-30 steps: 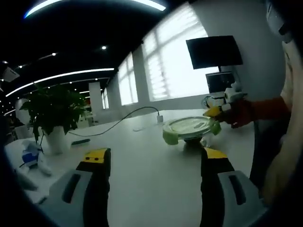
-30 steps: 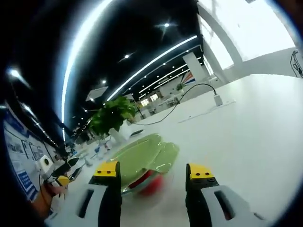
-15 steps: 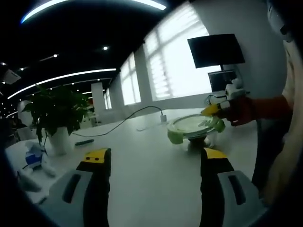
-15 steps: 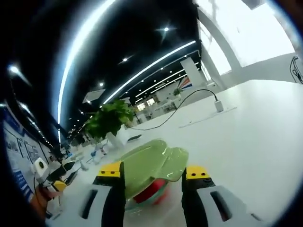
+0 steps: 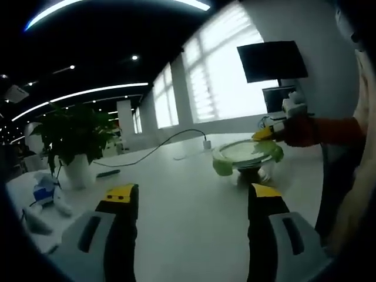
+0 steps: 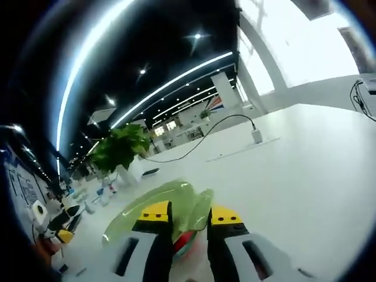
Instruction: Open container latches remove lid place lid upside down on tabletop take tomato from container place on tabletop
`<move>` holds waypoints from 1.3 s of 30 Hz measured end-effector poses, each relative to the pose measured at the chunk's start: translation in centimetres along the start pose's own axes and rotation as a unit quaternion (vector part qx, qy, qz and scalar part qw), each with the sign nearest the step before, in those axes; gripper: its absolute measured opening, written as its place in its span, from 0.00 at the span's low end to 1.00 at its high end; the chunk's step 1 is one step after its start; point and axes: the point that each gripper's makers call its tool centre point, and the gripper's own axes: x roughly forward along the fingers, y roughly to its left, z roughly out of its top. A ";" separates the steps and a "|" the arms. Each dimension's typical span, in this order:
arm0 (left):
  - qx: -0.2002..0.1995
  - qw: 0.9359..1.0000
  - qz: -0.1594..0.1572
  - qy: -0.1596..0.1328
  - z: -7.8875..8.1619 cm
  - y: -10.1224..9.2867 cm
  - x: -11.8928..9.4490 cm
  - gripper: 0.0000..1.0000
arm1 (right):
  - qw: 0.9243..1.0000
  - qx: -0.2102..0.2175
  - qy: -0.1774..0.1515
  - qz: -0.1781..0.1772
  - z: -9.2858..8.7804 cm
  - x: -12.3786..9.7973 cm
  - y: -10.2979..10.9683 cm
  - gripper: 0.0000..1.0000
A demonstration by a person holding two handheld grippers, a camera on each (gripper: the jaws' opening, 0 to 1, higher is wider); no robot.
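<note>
A clear round container with a green lid (image 5: 242, 154) stands on the white table (image 5: 182, 200), off to the right in the left gripper view. My right gripper (image 5: 269, 133) reaches it there from the right and touches the lid's near edge. In the right gripper view the green lid (image 6: 144, 207) lies just ahead. A red tomato (image 6: 184, 239) shows under it through the clear wall. My right gripper (image 6: 190, 212) is shut on the lid's green side latch (image 6: 198, 204). My left gripper (image 5: 192, 194) hangs open over bare table, well short of the container.
A potted plant (image 5: 69, 140) in a white pot stands at the left with small bottles (image 5: 46, 195) near it. A dark cable and white plug (image 5: 205, 144) lie behind the container. A monitor (image 5: 272, 61) hangs on the wall, and a person's sleeve (image 5: 329, 130) comes in from the right.
My right gripper's jaws have come together on the green latch and moved closer to the container. My left gripper stays open and has barely shifted.
</note>
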 end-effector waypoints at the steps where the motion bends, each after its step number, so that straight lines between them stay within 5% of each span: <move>1: 0.000 1.000 0.001 0.001 0.0 0.0 0.0 0.70 | 1.000 0.004 -0.004 -0.005 0.3 -0.1 -0.1 0.11; 19: 0.001 1.000 0.011 -0.001 0.0 0.6 -1.0 0.69 | 0.998 -0.005 -0.049 -0.033 4.7 0.1 2.2 0.03; 25: -0.001 1.000 0.008 -0.004 0.0 0.6 -1.1 0.69 | 0.998 -0.007 -0.062 -0.006 6.8 0.4 3.8 0.02; 39: -0.006 1.000 -0.005 -0.009 0.2 -0.2 -1.2 0.69 | 0.990 -0.084 -0.053 0.105 10.0 1.9 13.2 0.01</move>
